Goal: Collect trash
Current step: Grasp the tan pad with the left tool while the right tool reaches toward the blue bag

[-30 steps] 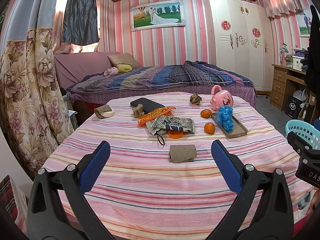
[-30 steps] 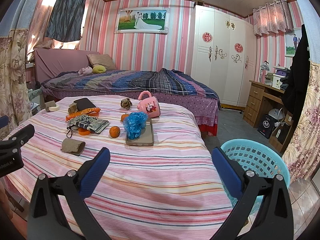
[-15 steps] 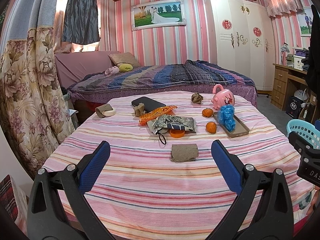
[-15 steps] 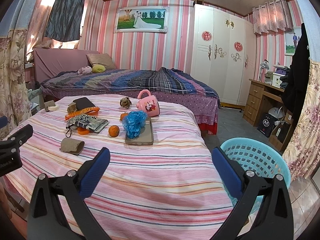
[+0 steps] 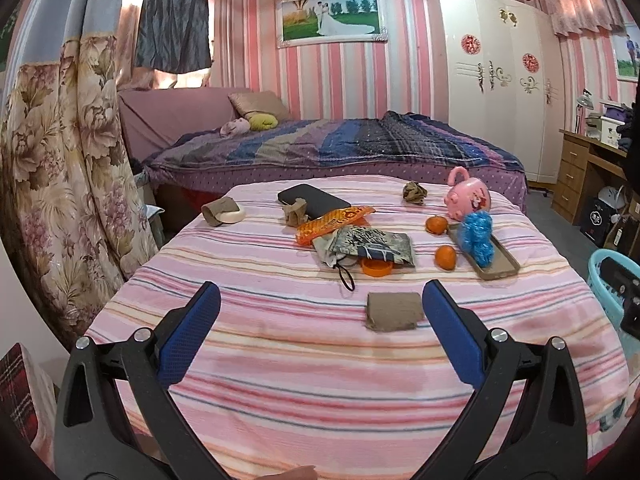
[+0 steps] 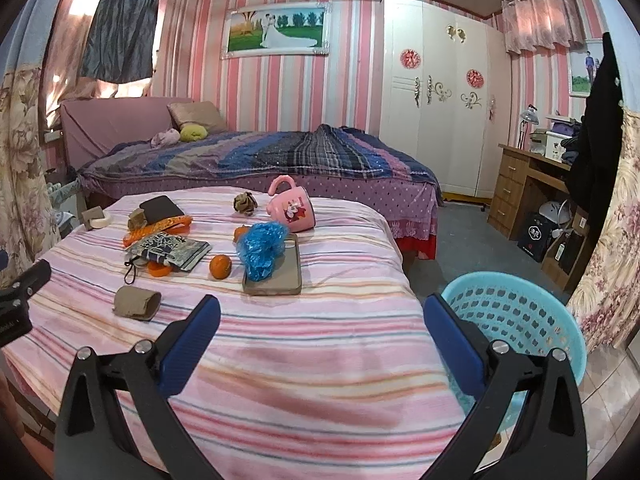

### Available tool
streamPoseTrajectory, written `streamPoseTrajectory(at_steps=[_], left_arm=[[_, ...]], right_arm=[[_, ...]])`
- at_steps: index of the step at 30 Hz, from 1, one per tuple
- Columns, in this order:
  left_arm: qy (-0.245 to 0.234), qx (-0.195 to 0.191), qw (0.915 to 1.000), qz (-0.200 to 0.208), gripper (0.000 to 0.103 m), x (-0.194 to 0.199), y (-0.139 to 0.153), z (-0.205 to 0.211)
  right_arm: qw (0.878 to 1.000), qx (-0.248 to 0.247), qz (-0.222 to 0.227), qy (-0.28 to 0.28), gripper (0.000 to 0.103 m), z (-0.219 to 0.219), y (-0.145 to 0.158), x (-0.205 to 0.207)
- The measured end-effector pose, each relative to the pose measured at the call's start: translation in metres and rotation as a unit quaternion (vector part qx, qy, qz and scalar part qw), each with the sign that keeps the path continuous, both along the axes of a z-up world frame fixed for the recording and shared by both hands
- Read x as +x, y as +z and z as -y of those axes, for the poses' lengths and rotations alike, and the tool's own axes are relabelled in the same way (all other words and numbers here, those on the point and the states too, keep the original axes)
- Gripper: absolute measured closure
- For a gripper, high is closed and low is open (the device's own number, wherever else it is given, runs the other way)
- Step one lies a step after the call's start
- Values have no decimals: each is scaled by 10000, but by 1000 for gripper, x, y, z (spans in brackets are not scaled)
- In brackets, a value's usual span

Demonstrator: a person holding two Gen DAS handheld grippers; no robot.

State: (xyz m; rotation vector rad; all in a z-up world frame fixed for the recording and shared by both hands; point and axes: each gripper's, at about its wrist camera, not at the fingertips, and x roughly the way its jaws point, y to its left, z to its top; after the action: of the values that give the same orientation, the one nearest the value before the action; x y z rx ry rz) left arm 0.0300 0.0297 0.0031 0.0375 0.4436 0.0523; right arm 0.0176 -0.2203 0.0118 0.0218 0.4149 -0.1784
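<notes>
My left gripper [image 5: 320,328] is open and empty over the near part of the striped table [image 5: 280,360]. A flat brown cardboard piece [image 5: 394,311] lies just inside its right finger [image 5: 450,336]; it also shows in the right wrist view [image 6: 136,303]. Further back lie an orange wrapper [image 5: 334,220], a crumpled brown paper ball [image 5: 415,192], a crumpled blue plastic bag [image 5: 476,234] and a patterned packet [image 5: 370,245]. My right gripper [image 6: 320,332] is open and empty above the table's right edge, beside the light blue basket [image 6: 516,320].
On the table are two oranges [image 5: 446,257], a pink mug [image 5: 468,199], a phone case [image 6: 276,268], a black wallet [image 5: 312,202] and a tape roll [image 5: 224,212]. A bed [image 5: 340,148] stands behind, a curtain [image 5: 60,160] left, a desk [image 6: 528,192] right.
The left gripper has shifted left and a little forward, so the cardboard piece now lies near its right finger. The right gripper has drifted slightly forward. Both stay open.
</notes>
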Motion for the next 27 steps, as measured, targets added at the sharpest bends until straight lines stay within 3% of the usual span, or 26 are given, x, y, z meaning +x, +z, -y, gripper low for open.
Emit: streamPoseTrajectory(at_steps=[6,18,27], left_arm=[[-277,-112,9988,-388,5,43,-8,3],[-587,250,9918,-1106,5,99,-62,33],[-836,-278,9836,-1571,9,124,-71,41]], right_arm=[[9999,-84,-146,-30,4,8,12,38],[9979,304,-567,8,4,39,-6,109],[9949,383,-928,-110,4,58,-32,134]])
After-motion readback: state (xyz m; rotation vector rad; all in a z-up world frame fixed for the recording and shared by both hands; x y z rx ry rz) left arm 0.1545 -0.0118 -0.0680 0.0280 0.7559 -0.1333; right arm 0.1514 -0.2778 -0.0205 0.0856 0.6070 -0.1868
